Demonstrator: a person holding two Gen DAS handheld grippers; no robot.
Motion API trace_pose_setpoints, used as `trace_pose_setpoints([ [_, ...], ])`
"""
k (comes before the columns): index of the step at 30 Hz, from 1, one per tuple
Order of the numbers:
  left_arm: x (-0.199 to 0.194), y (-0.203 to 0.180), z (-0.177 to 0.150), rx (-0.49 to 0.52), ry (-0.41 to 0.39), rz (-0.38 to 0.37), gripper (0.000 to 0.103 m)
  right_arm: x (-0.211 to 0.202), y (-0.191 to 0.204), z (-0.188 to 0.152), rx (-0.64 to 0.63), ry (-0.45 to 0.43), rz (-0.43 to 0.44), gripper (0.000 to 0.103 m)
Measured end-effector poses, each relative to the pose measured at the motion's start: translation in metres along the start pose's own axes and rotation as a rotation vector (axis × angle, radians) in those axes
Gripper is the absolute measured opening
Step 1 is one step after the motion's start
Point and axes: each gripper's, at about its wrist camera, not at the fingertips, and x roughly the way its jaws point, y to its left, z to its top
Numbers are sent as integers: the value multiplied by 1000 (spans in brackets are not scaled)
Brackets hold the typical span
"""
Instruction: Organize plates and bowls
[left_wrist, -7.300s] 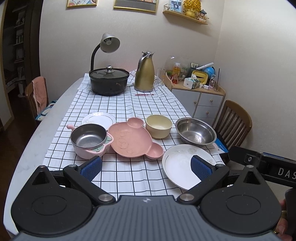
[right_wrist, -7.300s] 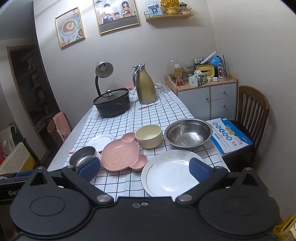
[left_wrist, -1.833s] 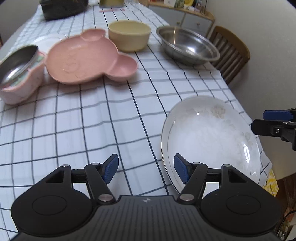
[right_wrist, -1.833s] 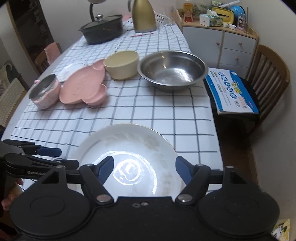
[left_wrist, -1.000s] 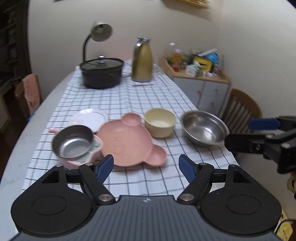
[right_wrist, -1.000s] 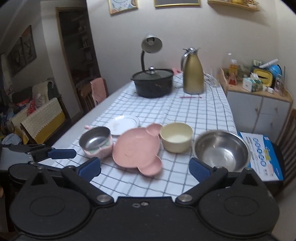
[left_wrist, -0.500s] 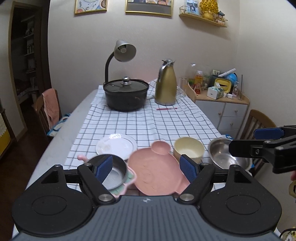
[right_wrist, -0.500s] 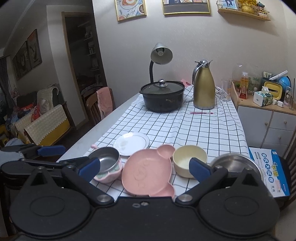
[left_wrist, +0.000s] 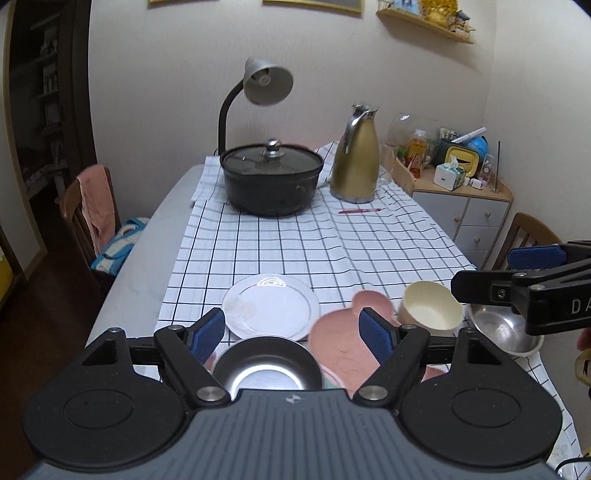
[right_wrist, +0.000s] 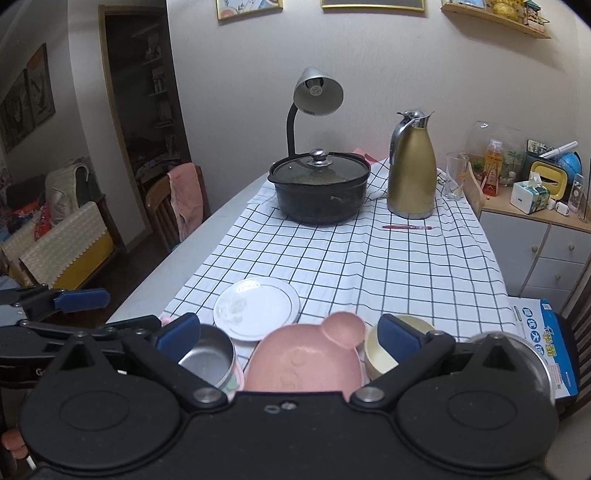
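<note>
Two grippers hung above the near end of the table, neither holding anything. My left gripper (left_wrist: 293, 330) had its blue pads spread wide with only air between them; my right gripper (right_wrist: 288, 334) stood just as wide and just as empty.

Going left to right, I had the steel bowl in its pink holder (left_wrist: 266, 363) nearest me, nothing in it but a glare of light. Behind it lay the small white plate (left_wrist: 271, 308), bare. Next came the pink bear-shaped plate (right_wrist: 306, 360), its compartments empty, then the cream bowl (left_wrist: 430, 308) just beside its ear — also empty. Farthest right sat the big steel bowl (left_wrist: 502, 330), half hidden by my right gripper's finger; I saw nothing in it.

I judged the step in hand to be picking the next piece to stack. To do it well I meant to come down low over a rim, bite it edge-on, and lift level — steel is slippery, and the cream bowl crowded the pink plate.
</note>
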Motion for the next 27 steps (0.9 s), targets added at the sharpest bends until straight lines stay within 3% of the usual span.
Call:
trace_pose_setpoints([
  [3, 20, 22, 7, -16, 23, -17, 83, 23, 9, 9, 5, 15, -21, 103],
  [5, 35, 37, 12, -23, 46, -24, 90, 38, 15, 14, 5, 25, -33, 103],
  [19, 148, 105, 40, 29, 167, -10, 90, 168, 19, 41, 20, 170, -110, 103],
  [27, 215, 121, 38, -45, 313, -103, 90, 247, 3, 39, 79, 326, -125, 95],
])
